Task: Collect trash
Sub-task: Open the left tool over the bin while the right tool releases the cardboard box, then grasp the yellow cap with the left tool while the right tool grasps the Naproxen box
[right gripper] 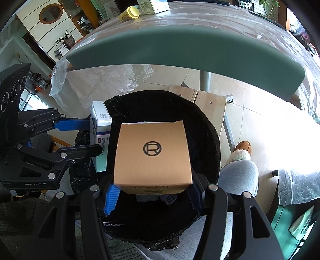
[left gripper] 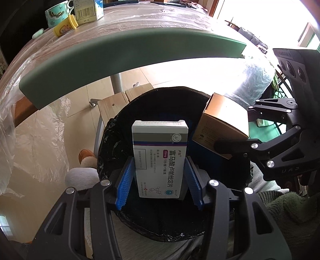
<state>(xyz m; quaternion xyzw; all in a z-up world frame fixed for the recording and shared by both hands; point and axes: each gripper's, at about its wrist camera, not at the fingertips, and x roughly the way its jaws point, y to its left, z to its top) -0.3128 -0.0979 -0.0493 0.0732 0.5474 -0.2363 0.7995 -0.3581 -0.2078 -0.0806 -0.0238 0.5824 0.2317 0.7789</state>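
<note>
A white and grey cardboard medicine box (left gripper: 160,158) printed with Chinese characters stands pinched by its long sides between the blue ribbed pads of the left gripper (left gripper: 159,180), hanging over the mouth of a round bin lined with a black plastic bag (left gripper: 112,140). Just beside it, a gold, brushed-finish cardboard carton (right gripper: 153,156) is clamped between the pads of the right gripper (right gripper: 152,193), also above the bin opening.

The two boxes sit close together, so if both are let go at once they could knock each other. The gold carton shows nearer the rim in the left wrist view and may catch the liner edge and tip onto the tiled floor (left gripper: 80,96).

The medicine box carries a purple "10mg" tag. The carton top bears a circled "R", with "L'OREAL" partly readable on its front. On the plastic-covered table (left gripper: 140,22) beyond the green foam edge, a yellow cup (left gripper: 65,26) lies by a barcoded carton (left gripper: 88,10).
</note>
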